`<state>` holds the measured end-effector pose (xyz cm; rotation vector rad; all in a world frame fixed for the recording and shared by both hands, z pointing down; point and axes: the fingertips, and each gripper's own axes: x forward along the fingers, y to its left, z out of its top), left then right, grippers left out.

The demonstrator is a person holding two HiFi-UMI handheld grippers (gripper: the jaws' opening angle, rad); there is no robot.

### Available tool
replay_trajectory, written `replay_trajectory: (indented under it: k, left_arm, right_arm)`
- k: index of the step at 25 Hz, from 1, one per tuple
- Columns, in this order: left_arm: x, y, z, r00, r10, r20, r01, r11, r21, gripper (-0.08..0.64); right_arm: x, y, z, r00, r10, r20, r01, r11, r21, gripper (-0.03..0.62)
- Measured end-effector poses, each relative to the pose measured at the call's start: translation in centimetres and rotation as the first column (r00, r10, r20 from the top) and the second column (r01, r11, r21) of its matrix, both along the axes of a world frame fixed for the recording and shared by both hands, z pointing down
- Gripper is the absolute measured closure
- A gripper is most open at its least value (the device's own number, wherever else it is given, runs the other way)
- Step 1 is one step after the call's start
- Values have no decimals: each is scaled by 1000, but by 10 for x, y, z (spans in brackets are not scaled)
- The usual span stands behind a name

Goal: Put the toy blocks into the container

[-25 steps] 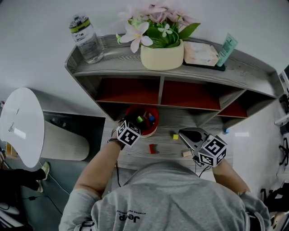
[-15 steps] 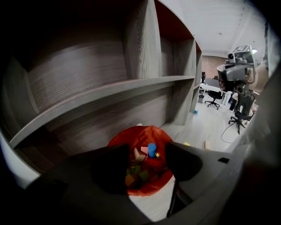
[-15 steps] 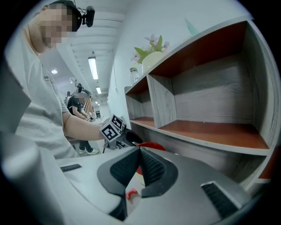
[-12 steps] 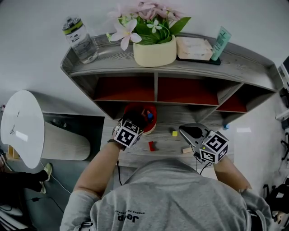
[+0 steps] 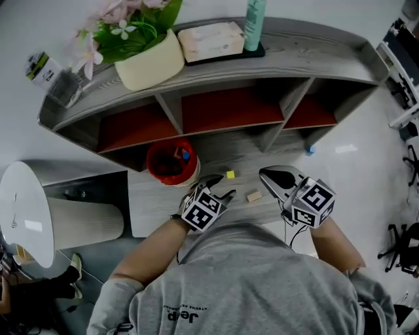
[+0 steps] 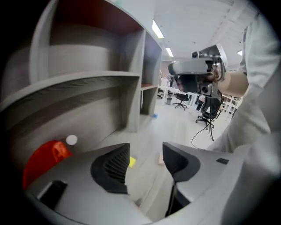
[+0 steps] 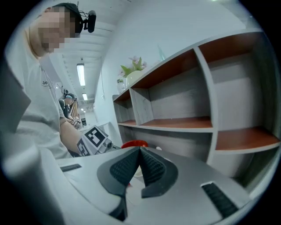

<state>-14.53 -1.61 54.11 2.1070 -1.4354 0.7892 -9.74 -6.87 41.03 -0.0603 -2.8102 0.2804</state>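
Observation:
The red container [image 5: 171, 163] stands on the grey desk [image 5: 154, 209] under the shelf, with several blocks inside; it also shows at the left as the container [image 6: 44, 160]. A yellow block [image 5: 230, 175] and a tan block [image 5: 253, 195] lie on the desk to its right, seen past the jaws as the yellow block [image 6: 131, 162] and the tan block [image 6: 160, 159]. My left gripper [image 5: 219, 192] [image 6: 145, 151] hovers just short of them, open; its jaws have just been closing a little with nothing between them. My right gripper [image 5: 264, 173] [image 7: 140, 150] is shut and empty, right of the tan block.
The grey shelf unit [image 5: 275, 59] rises behind the desk and carries a flower pot [image 5: 150, 64], a bottle [image 5: 49, 75], a tissue pack [image 5: 209, 39] and a green tube [image 5: 254, 16]. A small blue piece [image 5: 310, 149] lies at the far right. A white round lid [image 5: 26, 216] stands left.
My left gripper has left the red container's rim and swung right towards the yellow and tan blocks. The red block on the desk is out of sight now. The head view has shifted.

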Motion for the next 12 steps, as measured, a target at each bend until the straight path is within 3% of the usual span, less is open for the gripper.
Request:
replay_trajectory:
  k: [5, 12]
  left_arm:
    - [75, -28, 71, 991, 124, 41, -119, 987, -110, 314]
    - [123, -43, 168, 964, 239, 118, -192, 930, -312, 307]
  right_arm:
    - [69, -24, 21, 995, 93, -30, -94, 995, -25, 592]
    - [157, -56, 50, 972, 224, -69, -229, 971, -71, 592]
